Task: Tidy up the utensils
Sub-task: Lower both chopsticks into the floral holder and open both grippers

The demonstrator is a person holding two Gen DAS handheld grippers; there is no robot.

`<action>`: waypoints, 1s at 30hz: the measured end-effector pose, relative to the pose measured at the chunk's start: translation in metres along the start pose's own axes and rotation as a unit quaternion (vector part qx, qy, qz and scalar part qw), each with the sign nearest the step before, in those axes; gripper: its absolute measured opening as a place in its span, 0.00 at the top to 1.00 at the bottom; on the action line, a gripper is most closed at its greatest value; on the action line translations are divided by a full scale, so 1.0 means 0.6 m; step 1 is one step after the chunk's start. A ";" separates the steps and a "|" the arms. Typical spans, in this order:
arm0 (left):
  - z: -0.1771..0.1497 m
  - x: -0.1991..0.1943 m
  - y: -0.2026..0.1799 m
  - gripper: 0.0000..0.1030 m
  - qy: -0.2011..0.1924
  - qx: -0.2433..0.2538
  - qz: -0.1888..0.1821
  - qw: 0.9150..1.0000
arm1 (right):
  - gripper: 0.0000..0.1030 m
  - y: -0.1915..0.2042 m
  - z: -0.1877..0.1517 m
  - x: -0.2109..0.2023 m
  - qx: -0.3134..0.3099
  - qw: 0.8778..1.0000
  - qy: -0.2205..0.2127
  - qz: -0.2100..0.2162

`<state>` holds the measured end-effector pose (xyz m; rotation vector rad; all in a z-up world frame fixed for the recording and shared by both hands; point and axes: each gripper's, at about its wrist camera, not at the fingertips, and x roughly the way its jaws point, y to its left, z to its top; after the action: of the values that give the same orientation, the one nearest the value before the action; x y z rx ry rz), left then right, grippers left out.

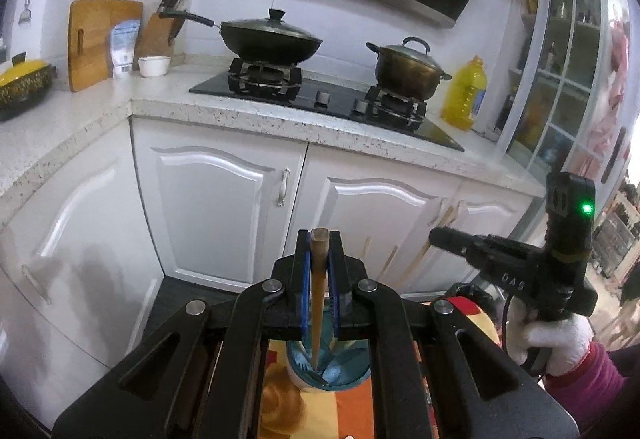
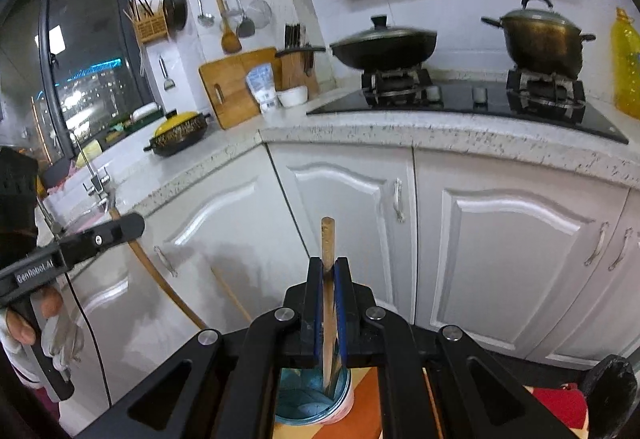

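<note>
My left gripper point(image 1: 319, 236) is shut on a tapered wooden stick point(image 1: 319, 291), whose thin end points down into a teal-lined cup point(image 1: 340, 371). The cup holds a fork and blue utensils. My right gripper point(image 2: 328, 261) is shut on a pale wooden chopstick point(image 2: 327, 239), which hangs over the same cup point(image 2: 308, 399). Each view shows the other tool from the side: the right gripper point(image 1: 436, 236) in a white-gloved hand point(image 1: 556, 339), and the left gripper point(image 2: 136, 224) with its brown stick point(image 2: 160, 279) running down and to the right.
The cup stands on an orange and yellow patterned surface point(image 1: 352, 415). White cabinet doors point(image 1: 216, 207) lie ahead under a speckled countertop point(image 1: 256, 115). On the stove are a wok point(image 1: 272, 39) and a pot point(image 1: 406, 69). An oil bottle point(image 1: 466, 95) stands at the right.
</note>
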<state>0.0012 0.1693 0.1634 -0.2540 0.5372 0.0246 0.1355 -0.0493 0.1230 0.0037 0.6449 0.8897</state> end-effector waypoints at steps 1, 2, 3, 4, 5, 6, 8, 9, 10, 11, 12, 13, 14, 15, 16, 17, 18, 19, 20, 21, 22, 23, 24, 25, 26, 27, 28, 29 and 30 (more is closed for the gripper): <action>-0.003 0.005 0.001 0.94 0.003 0.000 0.001 1.000 | 0.95 -0.002 -0.006 0.009 0.002 1.000 0.007 0.001; -0.009 0.015 0.002 0.94 0.007 0.002 0.005 1.000 | 0.95 -0.006 -0.011 0.016 0.004 1.000 0.014 0.003; -0.015 0.019 0.001 0.94 0.008 0.005 0.010 1.000 | 0.95 -0.008 -0.016 0.023 0.007 1.000 0.019 0.004; -0.021 0.028 0.001 0.94 0.007 0.010 0.020 1.000 | 0.95 -0.011 -0.022 0.030 0.010 1.000 0.024 0.006; -0.027 0.035 -0.001 0.94 0.007 0.014 0.028 0.999 | 0.95 -0.014 -0.028 0.039 0.014 0.999 0.031 0.008; -0.035 0.047 -0.001 0.94 0.011 0.016 0.032 0.999 | 0.95 -0.016 -0.035 0.043 0.016 0.999 0.035 0.010; -0.050 0.066 0.000 0.94 0.026 0.009 0.027 0.999 | 0.95 -0.020 -0.046 0.056 0.022 0.999 0.047 0.015; -0.056 0.074 0.000 0.94 0.031 0.007 0.026 0.999 | 0.95 -0.022 -0.053 0.062 0.024 0.998 0.053 0.016; -0.064 0.085 0.000 0.94 0.038 0.006 0.027 0.999 | 0.95 -0.023 -0.060 0.068 0.025 0.998 0.059 0.016; -0.069 0.092 0.000 0.94 0.044 0.005 0.028 0.999 | 0.95 -0.025 -0.067 0.073 0.026 0.997 0.065 0.016; -0.077 0.103 0.001 0.94 0.052 0.003 0.028 0.998 | 0.95 -0.027 -0.072 0.076 0.027 0.997 0.070 0.017; -0.082 0.111 0.003 0.94 0.059 0.000 0.029 0.998 | 0.95 -0.029 -0.077 0.080 0.029 0.997 0.074 0.019; -0.087 0.115 0.002 0.94 0.062 0.000 0.030 0.998 | 0.95 -0.033 -0.081 0.082 0.035 0.996 0.077 0.021; -0.091 0.120 0.003 0.94 0.067 -0.001 0.031 0.997 | 0.95 -0.038 -0.084 0.082 0.042 0.996 0.077 0.026; -0.096 0.125 0.004 0.94 0.072 -0.004 0.033 0.997 | 0.93 -0.042 -0.086 0.080 0.050 0.995 0.078 0.031; -0.099 0.128 0.006 0.94 0.074 -0.009 0.035 0.997 | 0.90 -0.046 -0.088 0.078 0.057 0.995 0.079 0.034; -0.100 0.128 0.007 0.94 0.075 -0.012 0.036 0.996 | 0.76 -0.048 -0.091 0.074 0.061 0.994 0.079 0.037; -0.101 0.128 0.010 0.93 0.075 -0.018 0.035 0.996 | 0.61 -0.050 -0.092 0.070 0.064 0.994 0.077 0.039; -0.102 0.127 0.011 0.93 0.075 -0.022 0.034 0.996 | 0.60 -0.053 -0.095 0.064 0.065 0.994 0.075 0.041; -0.102 0.125 0.012 0.88 0.075 -0.025 0.033 0.996 | 0.60 -0.052 -0.097 0.058 0.064 0.994 0.073 0.043; -0.103 0.123 0.012 0.80 0.075 -0.027 0.031 0.996 | 0.60 -0.050 -0.099 0.054 0.062 0.994 0.073 0.044; -0.103 0.120 0.011 0.75 0.074 -0.029 0.029 0.996 | 0.60 -0.049 -0.101 0.049 0.060 0.994 0.075 0.043; -0.102 0.117 0.010 0.71 0.074 -0.030 0.027 0.996 | 0.60 -0.049 -0.104 0.044 0.060 0.994 0.075 0.043; -0.103 0.111 0.008 0.70 0.073 -0.032 0.022 0.997 | 0.60 -0.049 -0.106 0.038 0.061 0.994 0.075 0.044; -0.102 0.105 0.005 0.70 0.072 -0.031 0.021 0.997 | 0.60 -0.049 -0.108 0.034 0.062 0.994 0.075 0.044; -0.102 0.098 0.002 0.69 0.069 -0.029 0.022 0.997 | 0.60 -0.049 -0.111 0.028 0.062 0.994 0.075 0.044; -0.103 0.089 -0.001 0.68 0.066 -0.026 0.024 0.997 | 0.60 -0.049 -0.115 0.022 0.062 0.994 0.077 0.042; -0.103 0.082 -0.004 0.67 0.063 -0.024 0.024 0.997 | 0.60 -0.049 -0.119 0.016 0.061 0.994 0.078 0.040; -0.105 0.074 -0.007 0.64 0.060 -0.024 0.024 0.998 | 0.60 -0.048 -0.124 0.009 0.058 0.994 0.080 0.036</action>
<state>0.0083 0.1481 0.0897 -0.2898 0.6632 0.0686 0.1198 -0.0827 0.0524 0.0611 0.8497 0.9262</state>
